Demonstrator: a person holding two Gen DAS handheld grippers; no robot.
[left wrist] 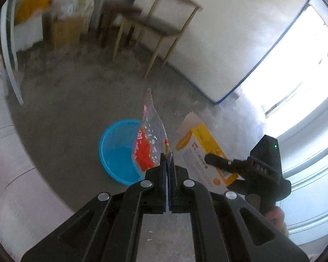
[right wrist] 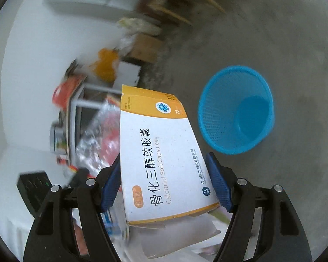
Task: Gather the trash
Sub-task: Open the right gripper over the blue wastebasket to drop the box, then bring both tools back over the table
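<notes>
My left gripper [left wrist: 168,159] is shut on a clear plastic wrapper with red print [left wrist: 149,139] and holds it up above the floor, over the near edge of a blue mesh basket [left wrist: 118,152]. My right gripper [right wrist: 164,174] is shut on a white and yellow medicine box [right wrist: 159,159], its blue pads [right wrist: 218,181] on the box's two sides. The box also shows in the left wrist view [left wrist: 201,152], held by the right gripper [left wrist: 216,163]. The blue basket [right wrist: 236,111] stands upright on the floor to the right of the box. The wrapper [right wrist: 100,135] shows left of the box, blurred.
A wooden chair [left wrist: 161,24] and dark stool [left wrist: 116,19] stand at the far wall on the grey concrete floor [left wrist: 76,100]. A cardboard box [left wrist: 65,30] sits in the corner. A table edge with a white cloth [left wrist: 2,144] is at left. A white panel [left wrist: 225,35] leans at right.
</notes>
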